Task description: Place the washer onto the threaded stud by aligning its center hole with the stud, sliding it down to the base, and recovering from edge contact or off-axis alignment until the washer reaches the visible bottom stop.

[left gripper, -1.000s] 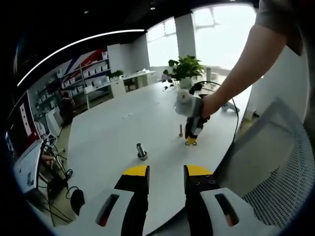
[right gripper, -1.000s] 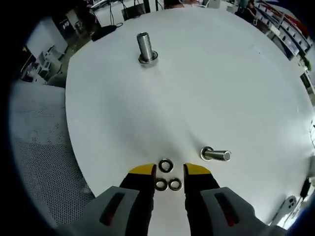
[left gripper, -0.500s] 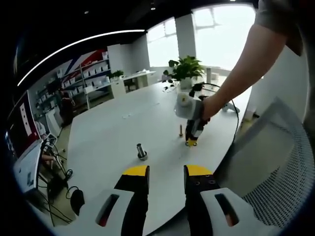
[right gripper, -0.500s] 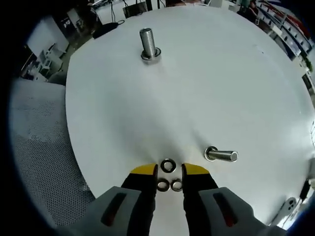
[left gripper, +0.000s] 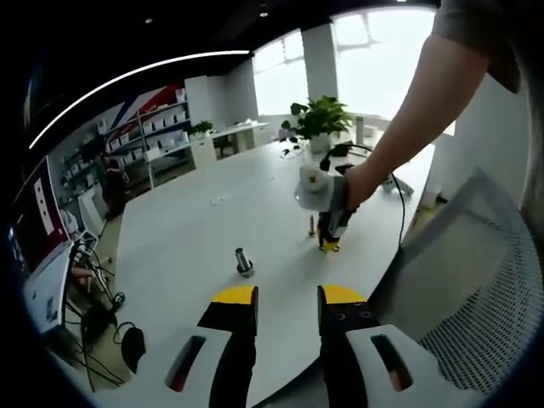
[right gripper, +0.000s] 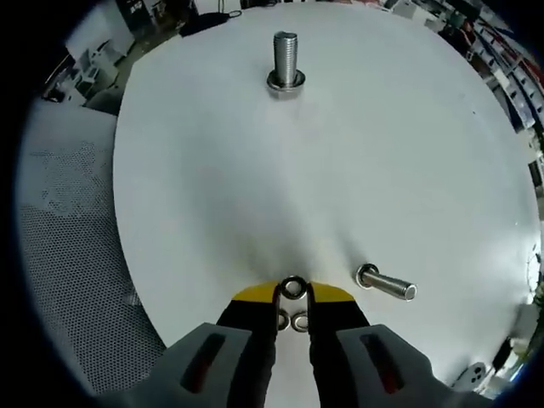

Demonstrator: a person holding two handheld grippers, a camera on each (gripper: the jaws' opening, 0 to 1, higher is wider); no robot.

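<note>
while your right gripper (right gripper: 293, 293) closes around the washer (right gripper: 293, 287) on the table (right gripper: 408, 153), well short of the upright stud (right gripper: 286, 61), pinch only its rim, clear of the two spare washers (right gripper: 291, 321) behind it. your left gripper (left gripper: 287, 297) stays open, idle.

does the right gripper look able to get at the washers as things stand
Probably yes: the right gripper is down on the white table with three washers at its jaws, nothing blocking them.
</note>
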